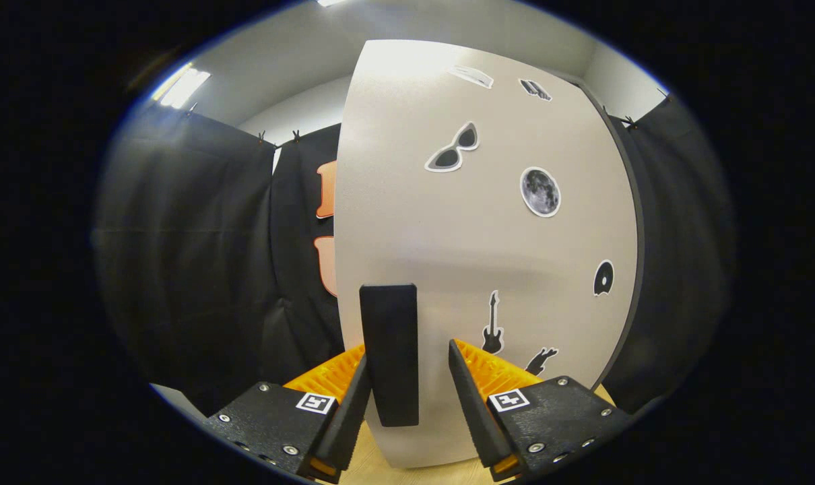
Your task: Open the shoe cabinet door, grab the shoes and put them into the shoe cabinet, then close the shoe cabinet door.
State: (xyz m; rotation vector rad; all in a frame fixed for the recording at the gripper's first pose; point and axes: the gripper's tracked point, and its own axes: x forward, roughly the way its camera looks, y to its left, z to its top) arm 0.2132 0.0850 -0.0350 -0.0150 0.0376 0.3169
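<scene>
1. The black curtain (199,269) of the booth hangs behind everything, with a pale wall and ceiling lights above it.
2. The shoe cabinet door (488,256) stands upright straight ahead of the fingers, pale and smooth, its free edge to the left against the curtain and a dark rim down its right side.
3. A wooden surface (407,475) shows below the door's bottom edge, between the fingers.
4. The gripper (407,391) sits low against the door, its fingers spread moderately, one to each side of the handle; the left finger looks to be touching it, while a gap shows on the right.
5. The handle (389,353) is a dark upright bar near the door's left edge, sitting between the fingers.
6. Stickers dot the door: sunglasses (453,148), a moon (540,192), a guitar (492,325).
</scene>
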